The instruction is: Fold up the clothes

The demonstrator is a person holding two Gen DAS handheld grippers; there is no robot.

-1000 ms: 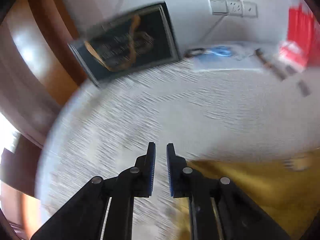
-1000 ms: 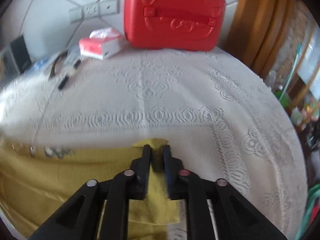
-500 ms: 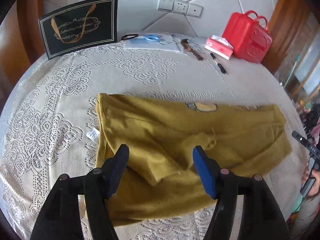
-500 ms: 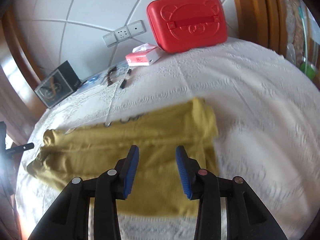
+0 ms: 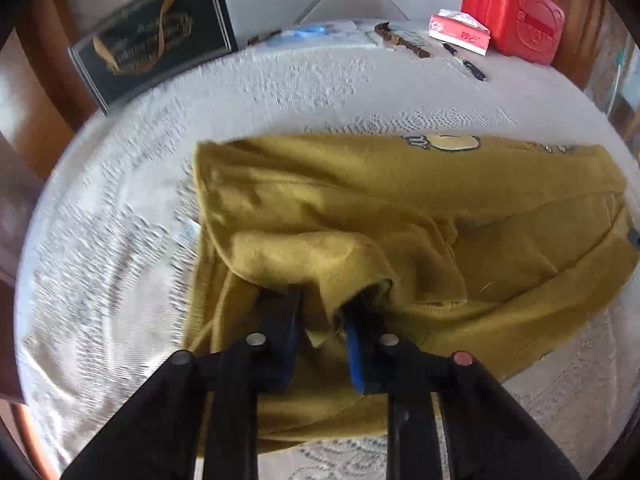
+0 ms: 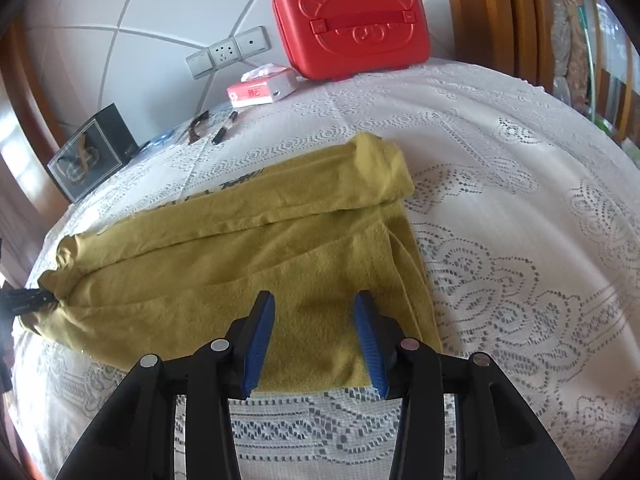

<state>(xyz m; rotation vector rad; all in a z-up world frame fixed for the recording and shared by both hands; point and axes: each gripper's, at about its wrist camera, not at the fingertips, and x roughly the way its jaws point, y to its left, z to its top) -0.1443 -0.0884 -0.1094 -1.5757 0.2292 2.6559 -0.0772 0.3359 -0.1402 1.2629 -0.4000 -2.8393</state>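
Note:
A mustard-yellow garment (image 5: 400, 184) lies folded into a long band across the lace tablecloth (image 5: 280, 92). My left gripper (image 5: 324, 300) is down at its left end. Its jaws are closing on a raised fold of the cloth, which bunches between them and covers the fingertips. In the right wrist view the same garment (image 6: 240, 256) stretches leftward, with a rolled edge along its far side. My right gripper (image 6: 314, 304) hovers open over the near right corner, with flat cloth below the blue pads (image 6: 260, 340) and nothing pinched.
A red carry case (image 6: 352, 24), a tissue pack (image 6: 262, 90), pens (image 6: 224, 128) and a black gift bag (image 5: 156, 48) stand along the tiled back wall. Lace tablecloth (image 6: 520, 240) stretches right of the garment. The round table drops off at left and right.
The right gripper let go of the garment's corner, pulled back and stayed open. The left gripper opened wide, dropped onto the garment's left end and narrowed around a fold.

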